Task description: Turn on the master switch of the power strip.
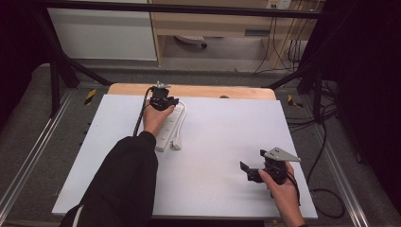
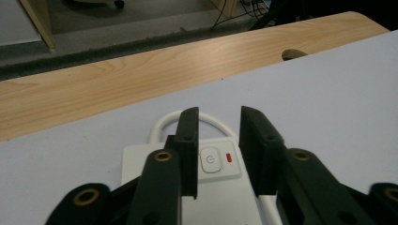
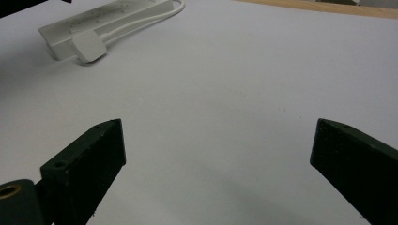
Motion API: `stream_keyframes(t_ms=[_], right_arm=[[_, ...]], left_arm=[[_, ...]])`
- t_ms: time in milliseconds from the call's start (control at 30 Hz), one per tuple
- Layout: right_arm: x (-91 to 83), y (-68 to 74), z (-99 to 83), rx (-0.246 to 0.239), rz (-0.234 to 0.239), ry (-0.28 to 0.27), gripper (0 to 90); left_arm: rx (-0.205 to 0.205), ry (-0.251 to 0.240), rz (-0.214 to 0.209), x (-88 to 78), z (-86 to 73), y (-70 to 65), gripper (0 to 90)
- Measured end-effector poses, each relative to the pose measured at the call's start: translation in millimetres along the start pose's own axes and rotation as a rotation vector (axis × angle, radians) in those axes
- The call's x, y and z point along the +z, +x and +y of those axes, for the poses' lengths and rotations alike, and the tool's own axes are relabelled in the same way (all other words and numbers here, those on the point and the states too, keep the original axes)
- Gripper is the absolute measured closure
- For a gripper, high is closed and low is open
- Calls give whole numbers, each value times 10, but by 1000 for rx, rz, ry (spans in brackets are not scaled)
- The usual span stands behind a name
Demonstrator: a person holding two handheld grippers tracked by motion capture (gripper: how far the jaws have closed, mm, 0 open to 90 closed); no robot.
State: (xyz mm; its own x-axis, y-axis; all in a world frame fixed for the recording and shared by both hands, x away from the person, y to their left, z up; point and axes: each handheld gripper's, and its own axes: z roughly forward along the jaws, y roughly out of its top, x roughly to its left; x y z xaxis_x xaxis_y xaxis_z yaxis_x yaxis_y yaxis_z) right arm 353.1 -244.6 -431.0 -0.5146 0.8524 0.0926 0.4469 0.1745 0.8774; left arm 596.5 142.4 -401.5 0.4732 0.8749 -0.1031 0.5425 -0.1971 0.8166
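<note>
A white power strip (image 1: 166,126) lies on the white board (image 1: 222,137), its cord looped at the far end and its plug (image 1: 176,143) resting beside it. My left gripper (image 1: 166,100) hovers over the strip's far end. In the left gripper view its jaws stand a little apart above the strip (image 2: 187,164), with the power button (image 2: 210,159) and a red light (image 2: 229,158) showing in the gap; nothing is gripped. My right gripper (image 1: 251,169) rests at the board's near right, jaws wide open (image 3: 218,126) over bare board, with the strip (image 3: 108,18) and plug (image 3: 88,47) far ahead.
A wooden tabletop strip (image 1: 198,91) with a cable hole (image 1: 224,97) runs behind the board. Black frame bars stand at the back corners. Cables lie on the floor to the right (image 1: 326,198). A sleeve (image 1: 127,179) covers the near left of the board.
</note>
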Motion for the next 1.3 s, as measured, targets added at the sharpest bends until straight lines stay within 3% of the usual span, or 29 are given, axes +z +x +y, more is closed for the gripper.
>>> stream_keyframes(t_ms=[67, 133, 233, 367, 633, 833, 1067, 1300], right_arm=[[1, 0, 1, -1, 0, 0, 41], [2, 1, 1, -1, 1, -1, 41], [2, 3, 3, -2, 2, -1, 41], [4, 8, 5, -4, 4, 0, 41], [6, 12, 8, -1, 6, 1, 40], [10, 11, 9, -6, 7, 1, 40], [14, 10, 8, -5, 7, 1, 40], [17, 14, 9, -6, 7, 2, 39]], left_arm=[[-22, -1, -15, -13, 2, 11, 601], [-57, -19, -59, -36, 0, 32, 555], [-71, -45, -80, -71, -3, 50, 484], [-81, -74, -87, -123, 7, 62, 392], [-95, -65, -71, -194, 24, 58, 158], [-114, -49, -67, -273, 26, 65, 127], [-98, -71, -63, -397, -5, 90, 131], [-91, -60, -49, -533, -67, 96, 142]])
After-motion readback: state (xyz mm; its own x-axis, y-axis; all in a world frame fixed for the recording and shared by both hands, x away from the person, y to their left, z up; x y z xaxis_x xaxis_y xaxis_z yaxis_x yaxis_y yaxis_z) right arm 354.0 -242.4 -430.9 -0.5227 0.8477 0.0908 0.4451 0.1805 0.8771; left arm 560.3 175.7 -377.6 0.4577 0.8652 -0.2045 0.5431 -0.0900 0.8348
